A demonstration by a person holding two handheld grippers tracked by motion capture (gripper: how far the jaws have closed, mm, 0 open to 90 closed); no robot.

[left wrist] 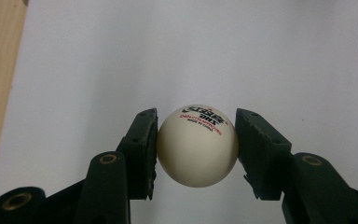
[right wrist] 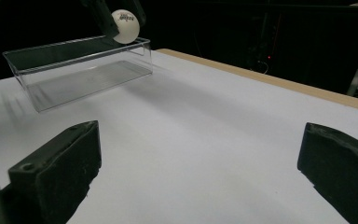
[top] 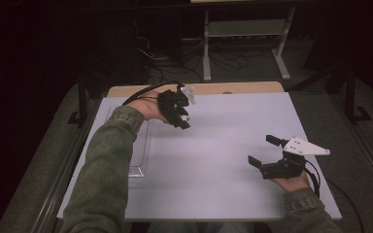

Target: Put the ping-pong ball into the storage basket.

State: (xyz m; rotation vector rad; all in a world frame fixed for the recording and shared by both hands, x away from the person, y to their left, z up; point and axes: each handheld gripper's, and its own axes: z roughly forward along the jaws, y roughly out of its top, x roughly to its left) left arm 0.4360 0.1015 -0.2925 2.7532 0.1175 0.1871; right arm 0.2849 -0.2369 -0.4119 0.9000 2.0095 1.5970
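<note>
Pinching one ball (left wrist: 197, 146): left tongs (left wrist: 197, 149) | right tongs (right wrist: 200, 177): spread | one clear box (right wrist: 81, 70)

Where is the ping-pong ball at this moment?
The ping-pong ball is clamped between the jaws of the left gripper, held above the white table at its far left, beside the clear plastic box.

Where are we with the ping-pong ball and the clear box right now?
Done: the left gripper is shut on the ping-pong ball, and the right gripper view shows it held at the clear plastic box's far end, level with the rim. In hand: the ball is not in the box, whose floor looks bare. Left, if the box is the goal: lower and release. The right gripper hangs open.
</note>
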